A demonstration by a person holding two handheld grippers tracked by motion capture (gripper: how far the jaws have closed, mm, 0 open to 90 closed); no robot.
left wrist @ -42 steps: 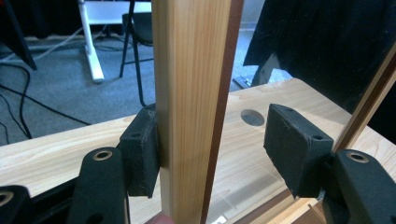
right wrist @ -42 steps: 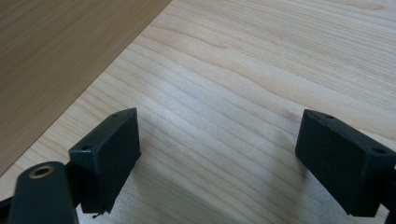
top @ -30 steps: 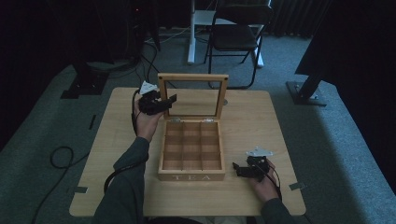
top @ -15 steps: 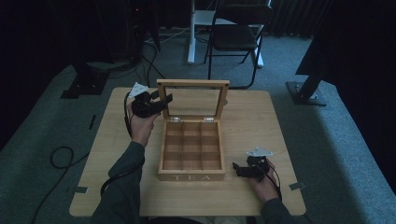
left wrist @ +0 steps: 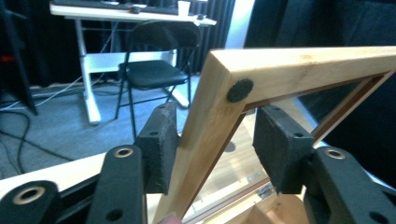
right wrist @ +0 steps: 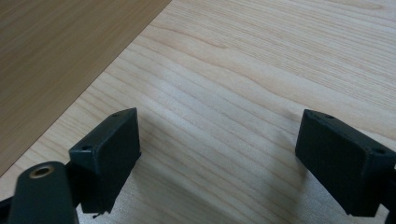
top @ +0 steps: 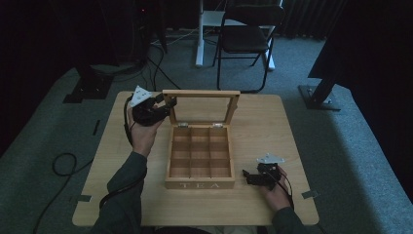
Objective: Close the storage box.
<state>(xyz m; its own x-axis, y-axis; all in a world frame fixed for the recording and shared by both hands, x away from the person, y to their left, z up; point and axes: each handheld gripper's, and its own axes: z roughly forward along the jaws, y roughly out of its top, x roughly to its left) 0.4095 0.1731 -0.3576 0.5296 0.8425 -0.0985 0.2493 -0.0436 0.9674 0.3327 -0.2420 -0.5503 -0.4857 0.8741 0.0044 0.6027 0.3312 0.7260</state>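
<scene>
Dark green sleeves [top: 124, 195] are worn; both black grippers, left [top: 163, 108] and right [top: 246, 175], are topped with grey triangular plates, fitted with brass-ringed holes, and trailed by black cables.

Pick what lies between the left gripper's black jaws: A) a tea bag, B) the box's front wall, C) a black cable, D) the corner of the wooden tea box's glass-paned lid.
D: in the left gripper view the left gripper straddles the upright wooden lid at its corner, jaws apart.

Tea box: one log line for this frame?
tea box: lid upright | left gripper: astride lid corner, not clamped | right gripper: open, on table
</scene>
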